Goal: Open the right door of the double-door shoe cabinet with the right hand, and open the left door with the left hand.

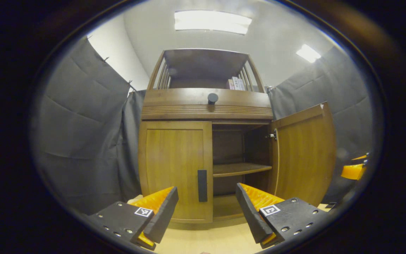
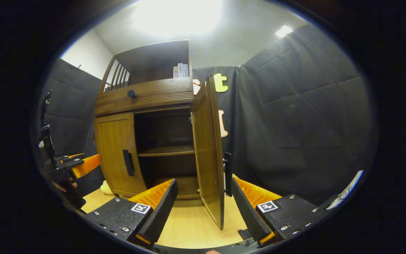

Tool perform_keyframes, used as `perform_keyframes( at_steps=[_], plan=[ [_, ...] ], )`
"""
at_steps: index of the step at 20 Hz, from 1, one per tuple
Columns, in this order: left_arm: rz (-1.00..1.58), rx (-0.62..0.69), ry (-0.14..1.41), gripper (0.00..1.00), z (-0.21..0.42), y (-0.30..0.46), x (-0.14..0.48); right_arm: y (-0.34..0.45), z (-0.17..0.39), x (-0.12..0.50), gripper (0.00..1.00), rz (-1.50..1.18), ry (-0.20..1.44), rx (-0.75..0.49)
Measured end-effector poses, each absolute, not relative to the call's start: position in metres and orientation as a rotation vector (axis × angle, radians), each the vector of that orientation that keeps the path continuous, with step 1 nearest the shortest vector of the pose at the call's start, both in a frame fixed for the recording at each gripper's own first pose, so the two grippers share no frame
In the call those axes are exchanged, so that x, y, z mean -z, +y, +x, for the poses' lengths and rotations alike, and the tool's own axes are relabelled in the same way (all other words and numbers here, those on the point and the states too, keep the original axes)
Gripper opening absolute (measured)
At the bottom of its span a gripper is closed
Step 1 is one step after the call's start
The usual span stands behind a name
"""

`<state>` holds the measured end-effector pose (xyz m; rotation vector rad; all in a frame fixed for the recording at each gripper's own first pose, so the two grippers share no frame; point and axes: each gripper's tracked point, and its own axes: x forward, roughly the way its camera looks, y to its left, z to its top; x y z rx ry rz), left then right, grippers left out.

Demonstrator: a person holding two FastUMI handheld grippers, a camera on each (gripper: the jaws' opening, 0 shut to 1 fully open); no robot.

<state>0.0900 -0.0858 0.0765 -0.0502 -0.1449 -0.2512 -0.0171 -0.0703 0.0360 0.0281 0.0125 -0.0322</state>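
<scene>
The wooden shoe cabinet [image 1: 206, 106] fills the middle of the left gripper view. Its left door [image 1: 174, 169] is closed, with a dark vertical handle [image 1: 202, 185] at its inner edge. Its right door [image 1: 305, 155] is swung wide open. My left gripper [image 1: 206, 197] is open, just short of that handle, which sits between the fingers in the image. In the right gripper view the right door [image 2: 208, 151] stands edge-on. Its handle [image 2: 227, 173] is close by the right finger. My right gripper [image 2: 203, 190] is open, its fingers straddling the door's edge without pressing. The left gripper [image 2: 79, 164] shows at far left.
Inside the cabinet is a bare shelf [image 1: 241, 168]. A drawer front with a round knob [image 1: 212, 97] sits above the doors, and books [image 1: 236, 83] stand on the top shelf. Dark cloth walls close in both sides. The floor [image 2: 189, 222] is pale wood.
</scene>
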Motion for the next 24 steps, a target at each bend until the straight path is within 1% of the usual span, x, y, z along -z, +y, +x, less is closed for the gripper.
perform_keyframes(
  at_steps=[1,2,3,4,10,11,13,16,17,21,24],
  plan=[
    [-0.05,0.248,-0.145,1.0,0.102,-0.087,-0.076,-0.071,-0.02,-0.034,0.94,0.023,0.01,0.043],
    [-0.049,0.246,-0.143,0.94,0.117,-0.088,-0.074,-0.07,-0.02,-0.03,0.94,0.018,0.016,0.044],
    [-0.052,0.241,-0.139,0.94,0.131,-0.09,-0.072,-0.068,-0.021,-0.025,0.92,0.018,0.027,0.037],
    [-0.058,0.237,-0.134,0.94,0.144,-0.093,-0.068,-0.066,-0.02,-0.021,0.94,0.017,0.041,0.028],
    [-0.078,0.258,-0.116,0.94,0.212,-0.11,-0.049,-0.064,-0.01,-0.009,0.94,0.043,0.073,0.013],
    [-0.084,0.269,-0.114,0.98,0.22,-0.113,-0.047,-0.065,-0.008,-0.007,0.94,0.039,0.076,0.014],
    [-0.092,0.275,-0.099,0.94,0.234,-0.117,-0.041,-0.065,-0.007,-0.004,0.94,0.035,0.083,0.011],
    [-0.079,0.257,-0.066,0.94,0.255,-0.117,-0.027,-0.07,-0.006,-0.002,0.94,0.049,0.09,0.02],
    [-0.075,0.252,-0.061,1.0,0.263,-0.118,-0.024,-0.071,-0.007,-0.001,0.94,0.049,0.095,0.023],
    [-0.061,0.219,-0.025,1.0,0.295,-0.115,-0.005,-0.076,-0.008,-0.002,0.94,0.022,0.099,0.036],
    [-0.039,0.2,0.01,0.9,0.305,-0.117,0.013,-0.081,-0.007,0.002,0.94,0.019,0.108,0.042]
  ],
)
